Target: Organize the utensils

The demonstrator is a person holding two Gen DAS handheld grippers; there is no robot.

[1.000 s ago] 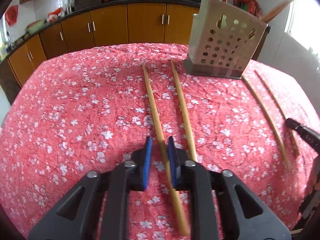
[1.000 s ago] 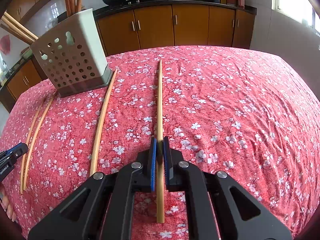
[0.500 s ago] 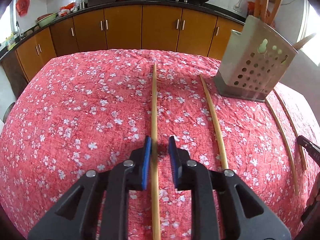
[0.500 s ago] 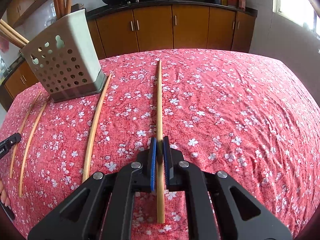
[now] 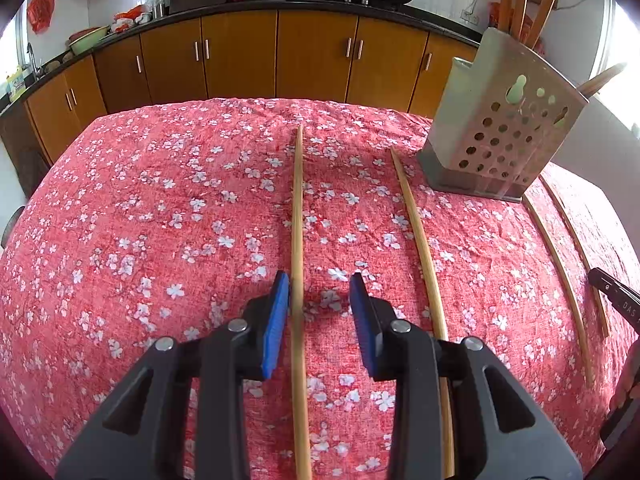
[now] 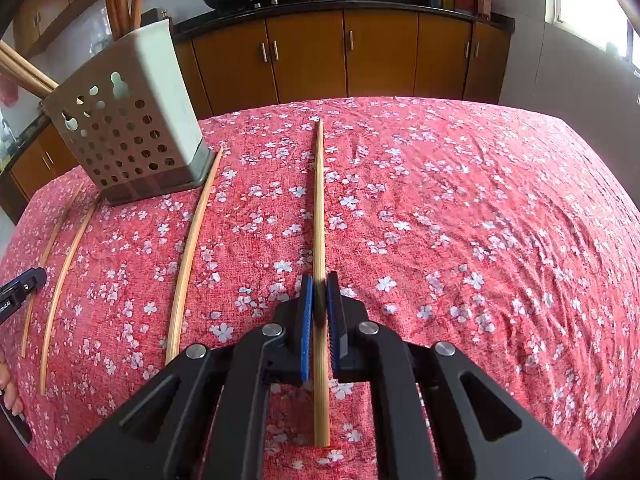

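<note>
A long bamboo chopstick (image 5: 297, 216) lies on the red flower-print cloth of the bench (image 5: 160, 208), between the blue pads of the left hand-held gripper (image 5: 320, 292), close against the left pad; the jaws have just been opening and stand released. The right hand-held gripper (image 6: 319, 300) is clenched on another bamboo chopstick (image 6: 319, 200). Both tilt down towards the cloth. The perforated grey utensil holder (image 6: 128, 136) stands between them. Compared with a second ago, the left gripper has shifted sideways and the holder sits further right in its view.
</note>
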